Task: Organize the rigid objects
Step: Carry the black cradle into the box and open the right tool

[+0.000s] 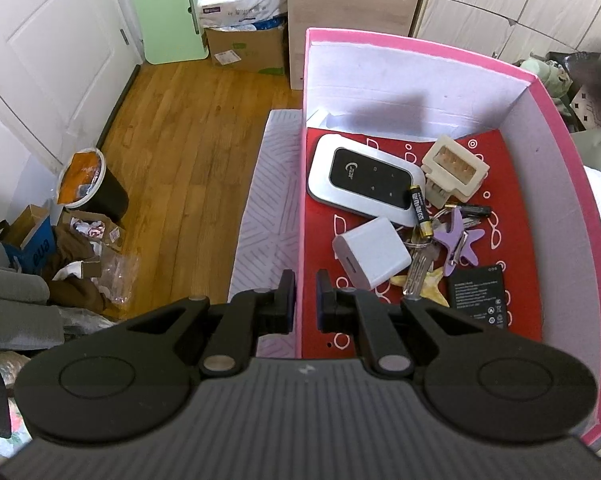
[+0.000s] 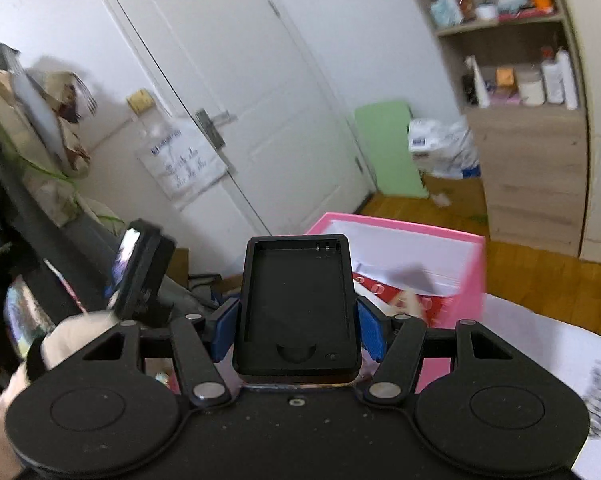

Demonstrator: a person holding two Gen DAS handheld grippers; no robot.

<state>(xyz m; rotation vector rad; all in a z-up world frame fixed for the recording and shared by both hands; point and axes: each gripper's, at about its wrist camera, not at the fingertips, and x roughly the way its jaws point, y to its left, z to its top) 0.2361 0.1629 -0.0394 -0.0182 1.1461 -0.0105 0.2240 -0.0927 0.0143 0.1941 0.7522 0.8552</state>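
Black charger cradle [image 2: 296, 308] clamped in our right tool [image 2: 296, 320], we carried it toward the pink box [image 2: 470, 280] at centre-right, left tool [image 1: 302, 292] pinching its wall; next, lower and release.

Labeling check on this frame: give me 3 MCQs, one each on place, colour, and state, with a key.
1. Where does the router lie?
A. in the box
B. on the floor
C. on a shelf

2. What colour is the star charm on the keys?
A. green
B. purple
C. orange

3. How does the right claw stand?
A. empty and wide open
B. shut with nothing in it
C. shut on the cradle

Key:
1 A, the router rests on the red lining inside the pink walls.
2 B, the star beside the battery is lilac purple.
3 C, both blue pads press the black cradle's sides.
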